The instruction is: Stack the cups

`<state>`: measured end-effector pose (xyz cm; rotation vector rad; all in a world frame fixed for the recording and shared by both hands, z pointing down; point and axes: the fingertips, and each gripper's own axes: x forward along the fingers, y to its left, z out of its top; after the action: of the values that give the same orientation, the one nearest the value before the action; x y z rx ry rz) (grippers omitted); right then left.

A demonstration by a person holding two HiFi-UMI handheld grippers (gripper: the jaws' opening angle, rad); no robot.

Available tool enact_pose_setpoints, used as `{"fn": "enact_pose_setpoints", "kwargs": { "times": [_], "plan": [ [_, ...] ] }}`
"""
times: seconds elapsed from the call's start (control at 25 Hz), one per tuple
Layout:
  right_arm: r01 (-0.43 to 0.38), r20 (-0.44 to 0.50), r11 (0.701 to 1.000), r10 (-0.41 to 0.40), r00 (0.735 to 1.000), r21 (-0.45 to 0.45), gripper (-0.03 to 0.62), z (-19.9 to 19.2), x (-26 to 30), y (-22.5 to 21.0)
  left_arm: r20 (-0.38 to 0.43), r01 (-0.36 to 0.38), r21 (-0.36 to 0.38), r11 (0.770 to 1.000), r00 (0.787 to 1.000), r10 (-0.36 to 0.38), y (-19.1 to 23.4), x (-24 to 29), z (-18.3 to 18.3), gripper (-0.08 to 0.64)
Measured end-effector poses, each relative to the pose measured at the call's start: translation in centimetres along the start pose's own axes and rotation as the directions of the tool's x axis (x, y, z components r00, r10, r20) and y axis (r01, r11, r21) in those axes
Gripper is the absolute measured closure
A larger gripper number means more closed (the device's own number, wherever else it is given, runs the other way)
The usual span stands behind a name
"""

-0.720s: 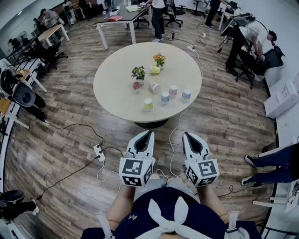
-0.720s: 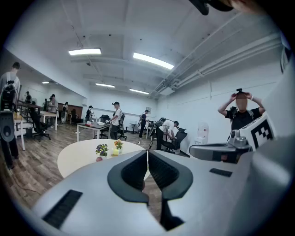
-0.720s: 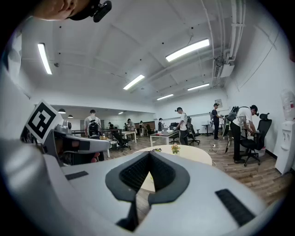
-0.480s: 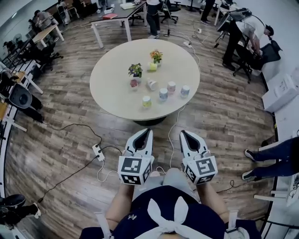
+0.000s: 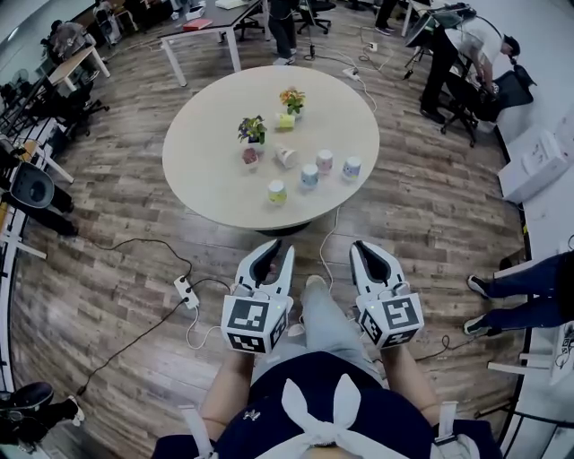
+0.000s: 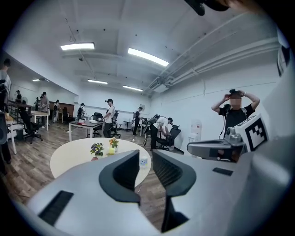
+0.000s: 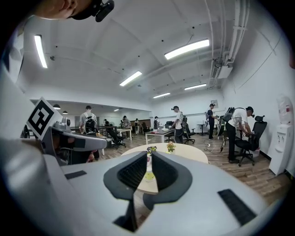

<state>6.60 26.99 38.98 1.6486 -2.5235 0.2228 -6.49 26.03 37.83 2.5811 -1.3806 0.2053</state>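
Observation:
Several small cups stand far ahead on the round table [image 5: 206,170]: a yellow-green cup [image 5: 277,191], a blue cup [image 5: 308,176], a pink cup [image 5: 325,162] and a pale blue cup [image 5: 352,168]. A white cup [image 5: 285,157] lies tipped beside a reddish cup [image 5: 250,157]. My left gripper [image 5: 273,253] and right gripper [image 5: 363,251] hang side by side over the wooden floor, well short of the table. Both are shut with nothing in them. The left gripper [image 6: 146,161] shows only a thin slit. Past the right gripper [image 7: 149,163] I see the yellow-green cup [image 7: 149,176].
Two small potted plants [image 5: 251,130] [image 5: 290,99] share the table. A power strip [image 5: 184,291] and cables lie on the floor at front left. People [image 5: 448,54], office chairs and desks [image 5: 206,22] ring the room; white boxes [image 5: 529,170] sit at right.
The person's leg has stepped forward between the grippers, and the table has slid slightly up and left in the head view. Both grippers stay shut and level.

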Motion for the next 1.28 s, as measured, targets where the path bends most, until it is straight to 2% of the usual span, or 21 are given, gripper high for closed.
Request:
{"fn": "enact_pose_setpoints", "kwargs": {
  "times": [0.08,0.16,0.24,0.4,0.72,0.92,1.12,1.28],
  "plan": [
    [-0.015,-0.007,1.0,0.015,1.0,0.011,0.473,0.1,0.9,-0.4,-0.021,0.003,0.001,1.0,1.0,-0.002,0.7,0.8,-0.1,0.375],
    [-0.032,-0.012,0.999,0.032,0.999,0.022,0.444,0.0,1.9,-0.8,-0.043,-0.004,-0.001,1.0,0.999,0.004,1.6,1.6,-0.4,0.311],
    [-0.041,-0.02,0.999,0.042,0.999,0.026,0.408,-0.2,3.0,-1.4,-0.059,-0.012,0.002,1.0,0.998,0.012,2.6,2.4,-0.6,0.284],
    [-0.05,-0.03,0.998,0.05,0.998,0.029,0.363,0.1,6.0,-2.7,-0.073,-0.049,-0.002,0.999,0.996,0.048,5.4,4.4,-0.3,0.276],
    [-0.033,-0.067,0.998,0.036,0.997,0.044,0.357,0.2,11.4,-6.9,-0.105,-0.094,0.01,0.995,0.99,0.095,9.8,8.9,0.9,0.276],
    [-0.018,-0.076,0.999,0.022,0.997,0.045,0.357,0.8,14.6,-9.5,-0.132,-0.122,-0.01,0.993,0.984,0.119,12.7,11.9,1.0,0.276],
    [-0.01,-0.107,0.999,0.015,0.994,0.049,0.357,0.6,17.3,-11.9,-0.185,-0.13,-0.021,0.991,0.975,0.124,14.3,14.6,0.0,0.278],
    [-0.007,-0.139,0.998,0.015,0.99,0.063,0.357,-0.2,19.2,-13.7,-0.25,-0.147,-0.018,0.989,0.958,0.138,15.5,16.3,-1.7,0.276]
  ]
}}
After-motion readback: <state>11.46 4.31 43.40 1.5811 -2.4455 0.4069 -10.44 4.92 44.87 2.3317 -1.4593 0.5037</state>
